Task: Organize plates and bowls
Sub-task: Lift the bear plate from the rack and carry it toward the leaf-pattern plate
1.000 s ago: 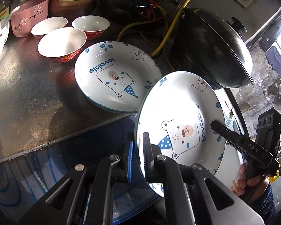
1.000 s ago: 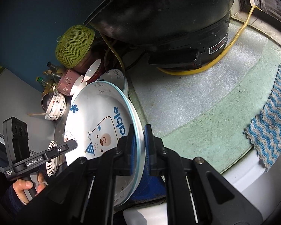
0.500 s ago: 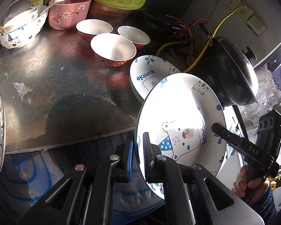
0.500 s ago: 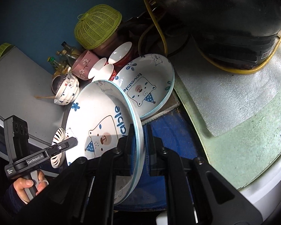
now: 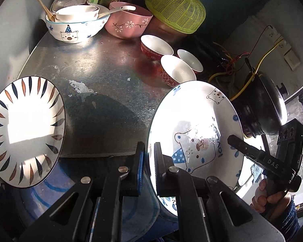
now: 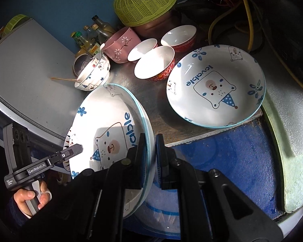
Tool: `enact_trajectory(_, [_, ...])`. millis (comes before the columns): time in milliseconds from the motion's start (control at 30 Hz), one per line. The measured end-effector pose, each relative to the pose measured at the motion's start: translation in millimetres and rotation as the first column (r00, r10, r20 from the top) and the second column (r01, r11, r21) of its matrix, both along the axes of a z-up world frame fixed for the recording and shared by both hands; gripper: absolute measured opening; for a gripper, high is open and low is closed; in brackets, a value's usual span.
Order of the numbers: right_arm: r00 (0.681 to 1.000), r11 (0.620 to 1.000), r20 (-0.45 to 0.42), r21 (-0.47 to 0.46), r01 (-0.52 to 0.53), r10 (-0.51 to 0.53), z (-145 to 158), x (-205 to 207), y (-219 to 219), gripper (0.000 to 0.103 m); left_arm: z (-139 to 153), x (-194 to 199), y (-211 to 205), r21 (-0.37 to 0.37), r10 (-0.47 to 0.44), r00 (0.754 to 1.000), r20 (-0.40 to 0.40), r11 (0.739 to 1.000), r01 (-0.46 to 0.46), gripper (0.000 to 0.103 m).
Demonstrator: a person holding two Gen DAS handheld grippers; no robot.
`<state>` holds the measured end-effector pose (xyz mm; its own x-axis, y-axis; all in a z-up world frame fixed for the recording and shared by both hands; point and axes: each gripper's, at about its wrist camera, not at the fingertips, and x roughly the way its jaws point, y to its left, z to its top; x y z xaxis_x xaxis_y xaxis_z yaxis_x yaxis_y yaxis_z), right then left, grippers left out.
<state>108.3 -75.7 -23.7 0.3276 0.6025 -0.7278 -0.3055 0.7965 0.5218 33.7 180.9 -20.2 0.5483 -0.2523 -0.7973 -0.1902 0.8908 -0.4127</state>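
Note:
A white bear plate [image 5: 192, 121] [image 6: 103, 117] hangs tilted above the table's front edge, held at opposite rims. My left gripper [image 5: 149, 149] [image 6: 78, 148] is shut on its near-left rim. My right gripper [image 6: 151, 141] [image 5: 231, 139] is shut on the other rim. A matching bear plate [image 6: 216, 86] lies flat on the metal tabletop [image 5: 103, 80]; the held plate hides it in the left wrist view. A leaf-patterned plate [image 5: 26, 129] lies at the left edge. Three small red-and-white bowls [image 5: 177, 72] [image 6: 155, 62] cluster behind.
At the back stand a pink flowered bowl [image 5: 129, 20], a bear bowl [image 5: 74, 28] with a smaller bowl and chopsticks in it, bottles [image 6: 91, 38] and a green mesh cover [image 5: 175, 10]. A black wok [image 5: 262, 104] and yellow cable lie right. A blue tub [image 6: 222, 157] sits below the front edge.
Both grippers have carried the held bear plate leftward along the table. The leaf plate has come fully into the left wrist view, and the resting bear plate is now hidden there.

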Motion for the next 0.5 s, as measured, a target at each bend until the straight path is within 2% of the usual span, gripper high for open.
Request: enact_trajectory(500, [0.986, 0.986, -0.02, -0.008, -0.165, 0.165, -6.9, 6.8, 101.8, 0.01, -9.0, -38.5, 89.4, -0.004, 0.163, 0.987, -0.014, 0.987, -0.163, 0.007])
